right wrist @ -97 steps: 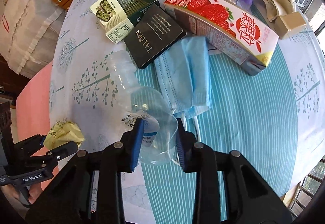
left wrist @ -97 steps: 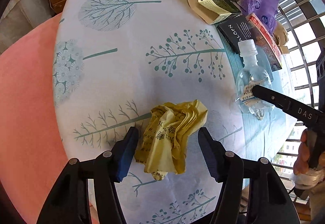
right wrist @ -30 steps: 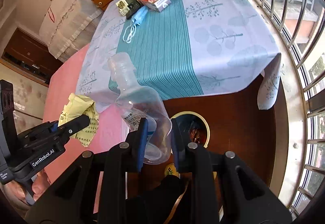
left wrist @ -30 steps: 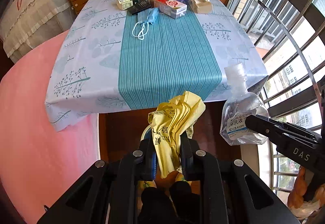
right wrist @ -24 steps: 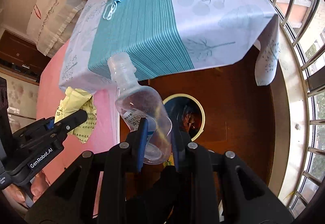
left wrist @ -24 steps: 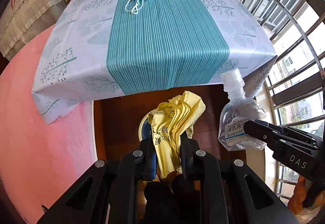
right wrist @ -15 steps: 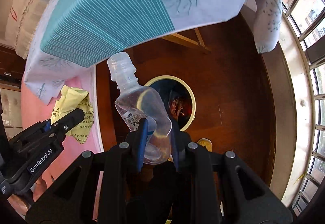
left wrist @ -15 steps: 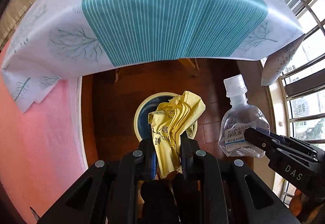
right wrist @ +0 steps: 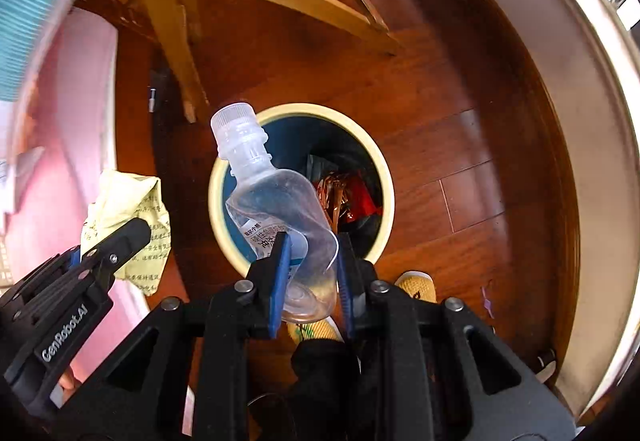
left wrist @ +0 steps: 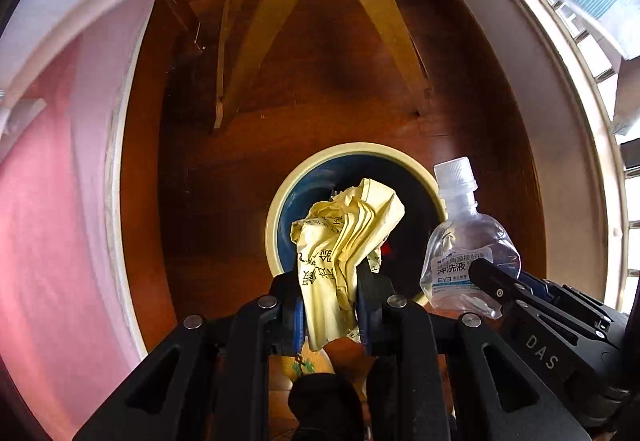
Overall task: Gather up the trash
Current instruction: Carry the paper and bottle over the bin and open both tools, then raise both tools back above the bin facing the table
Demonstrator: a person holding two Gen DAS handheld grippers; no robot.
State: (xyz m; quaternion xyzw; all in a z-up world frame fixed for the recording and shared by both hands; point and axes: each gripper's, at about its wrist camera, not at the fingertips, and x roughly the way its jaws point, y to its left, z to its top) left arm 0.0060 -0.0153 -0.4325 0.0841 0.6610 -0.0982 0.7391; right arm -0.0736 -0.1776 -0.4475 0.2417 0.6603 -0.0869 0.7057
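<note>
Left hand-held gripper [left wrist: 329, 305] clamped on yellow wrapper [left wrist: 344, 241], lower centre, over bin [left wrist: 276, 209]. Right hand-held gripper [right wrist: 310, 273] squeezing clear bottle [right wrist: 276, 209] above bin mouth. Risks: wrapper drifting past rim onto floor [left wrist: 224, 201]; bottle bouncing off rim if released off-centre.

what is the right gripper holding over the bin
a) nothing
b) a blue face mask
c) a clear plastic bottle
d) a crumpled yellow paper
c: the right gripper is clamped on the base of the clear plastic bottle above the bin, while the yellow paper sits in the left gripper.
</note>
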